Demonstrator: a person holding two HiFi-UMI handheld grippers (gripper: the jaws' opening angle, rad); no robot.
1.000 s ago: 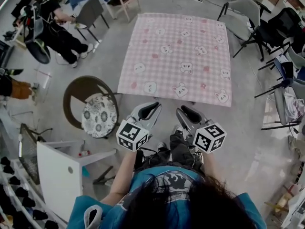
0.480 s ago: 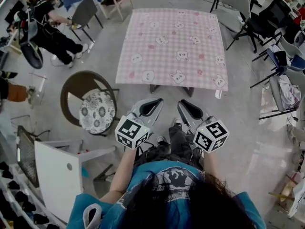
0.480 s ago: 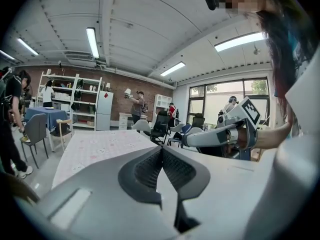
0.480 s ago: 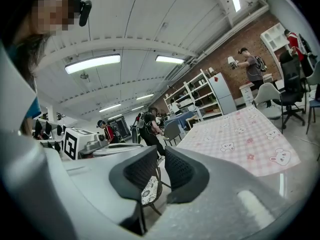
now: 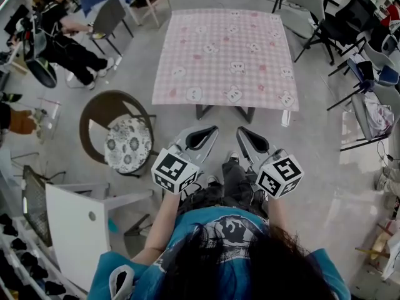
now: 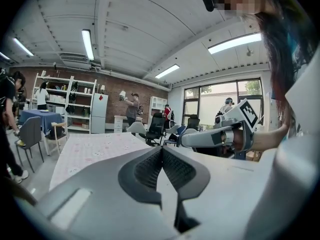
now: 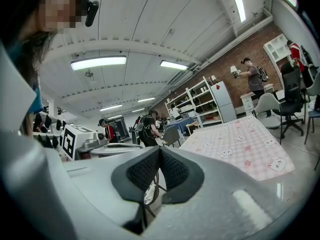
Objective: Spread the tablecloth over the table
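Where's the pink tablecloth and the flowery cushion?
Tablecloth (image 5: 225, 55), head view, on the middle of the cloth.
Flowery cushion (image 5: 128, 147), head view, on the middle of the round seat pad.

A lab workspace: brick wall (image 6: 112, 88), shelving (image 6: 70, 104), office chairs (image 5: 365, 27), strip lights (image 6: 87, 44).
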